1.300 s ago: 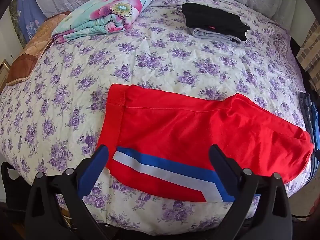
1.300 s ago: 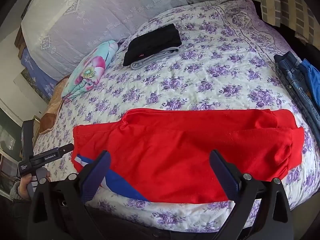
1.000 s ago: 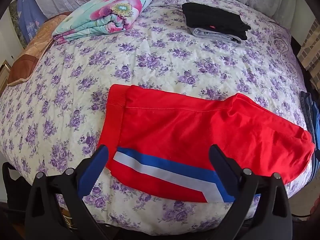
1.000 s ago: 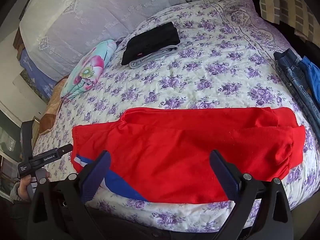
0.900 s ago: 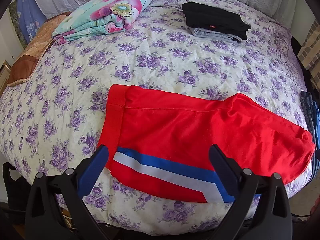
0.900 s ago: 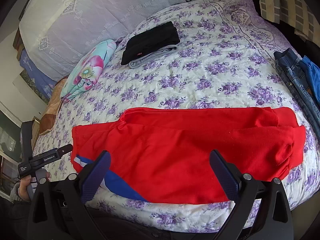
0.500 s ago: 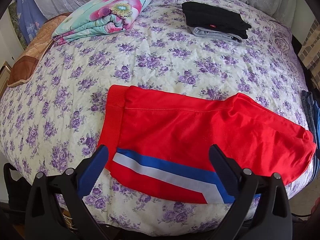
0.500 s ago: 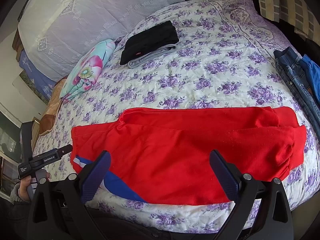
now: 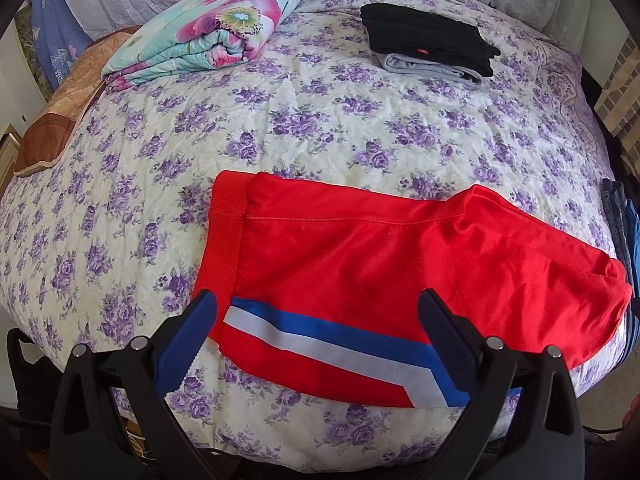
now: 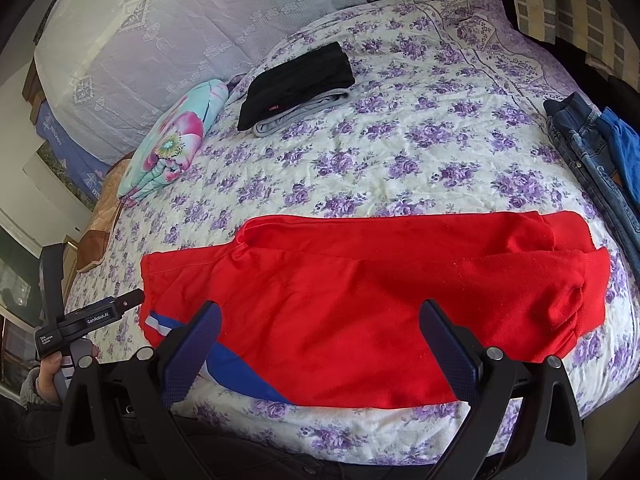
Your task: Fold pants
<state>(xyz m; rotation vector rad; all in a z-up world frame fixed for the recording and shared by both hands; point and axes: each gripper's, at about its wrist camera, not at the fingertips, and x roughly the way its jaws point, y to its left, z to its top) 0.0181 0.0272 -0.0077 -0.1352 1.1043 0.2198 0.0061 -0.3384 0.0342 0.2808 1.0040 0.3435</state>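
Red pants (image 9: 380,264) (image 10: 372,300) with a blue and white stripe lie flat along the near edge of the bed, folded lengthwise, waistband to the left. My left gripper (image 9: 316,328) hovers open over the striped part near the waistband, holding nothing. My right gripper (image 10: 320,332) is open above the middle of the pants, also holding nothing. The left gripper's body, held by a hand (image 10: 48,372), shows at the lower left of the right wrist view.
The bed has a purple-flowered cover (image 9: 320,120). A folded floral blanket (image 9: 208,28) and a black and grey stack of folded clothes (image 9: 428,40) lie at the far side. Jeans and blue clothes (image 10: 592,152) lie at the right edge. A brown quilt (image 9: 56,120) hangs at the left.
Both views have drifted only slightly; the pants lie as before and both grippers stay open.
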